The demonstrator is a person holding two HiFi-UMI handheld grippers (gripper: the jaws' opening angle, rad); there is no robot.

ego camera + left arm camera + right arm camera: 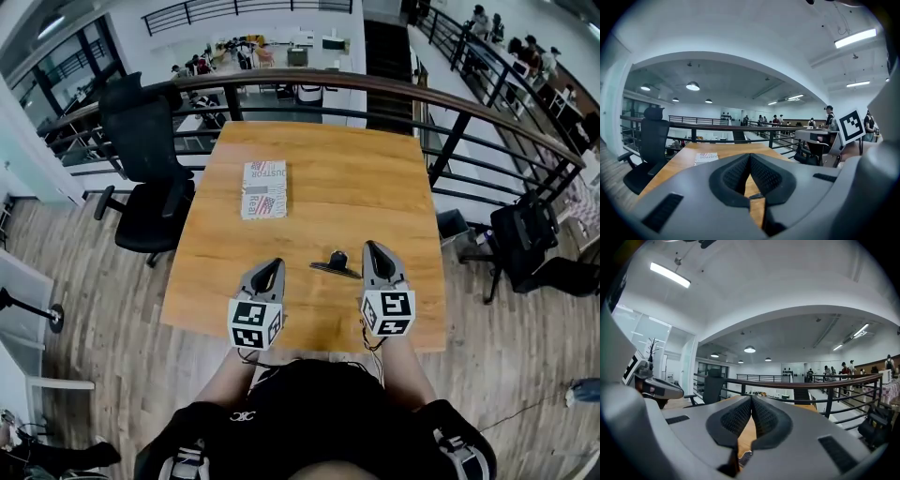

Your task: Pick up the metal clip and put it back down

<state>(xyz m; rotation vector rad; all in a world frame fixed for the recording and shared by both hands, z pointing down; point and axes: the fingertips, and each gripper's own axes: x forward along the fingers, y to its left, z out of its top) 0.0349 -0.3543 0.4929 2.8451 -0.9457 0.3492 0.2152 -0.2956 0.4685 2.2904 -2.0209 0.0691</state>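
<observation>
Your left claw and right claw are both clenched on nothing. The clip lies between them, near the desk's near edge. It's probably light, stiff and slick, so pinch its raised dark top.

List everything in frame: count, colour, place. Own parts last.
table: one, light wood, centre of the head view
metal clip: one, dark, on the table's near part, between the two grippers, closer to the right one
printed packet: one, white with red print, flat on the table, left of middle
office chair: one, black, at the table's left side
railing: one, dark bars with a wooden top rail, behind the table
bag: one, black, on the floor right of the table
people: several, far background, too small to count
left gripper: one, grey, jaws shut, empty
right gripper: one, grey, jaws shut, empty
</observation>
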